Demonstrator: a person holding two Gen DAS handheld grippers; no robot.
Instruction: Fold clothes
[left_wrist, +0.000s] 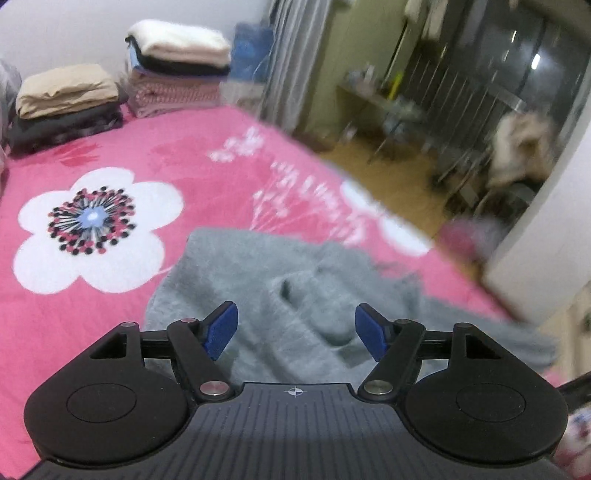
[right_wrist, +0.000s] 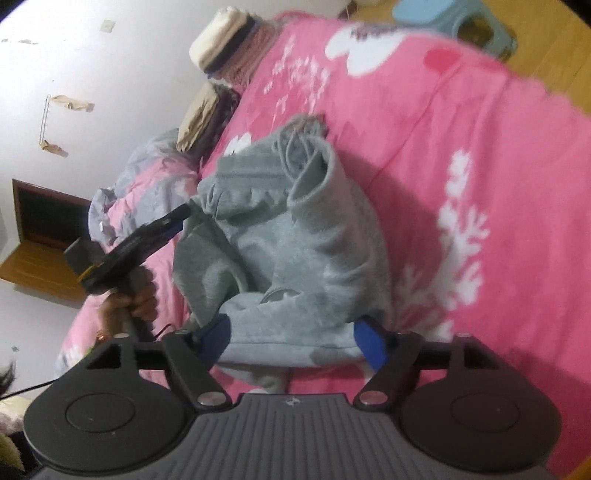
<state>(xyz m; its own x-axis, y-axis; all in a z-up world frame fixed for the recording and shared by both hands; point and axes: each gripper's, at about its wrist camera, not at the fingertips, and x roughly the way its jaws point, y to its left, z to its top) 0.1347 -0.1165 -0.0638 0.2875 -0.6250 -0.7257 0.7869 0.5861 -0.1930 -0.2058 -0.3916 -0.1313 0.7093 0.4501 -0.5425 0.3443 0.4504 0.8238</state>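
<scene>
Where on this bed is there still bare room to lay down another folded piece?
The widest bare patch of the pink bedspread lies around the big white flower, between the grey garment in front and the folded stacks at the far end. It is crowded along that far edge by the wall, and near the rumpled quilt.

A blue stool (right_wrist: 456, 16) stands on the wooden floor (left_wrist: 373, 147) beside the bed. A cluttered table (left_wrist: 369, 94) stands near grey curtains (left_wrist: 291, 55). A white wall (right_wrist: 92, 55) rises behind.
</scene>
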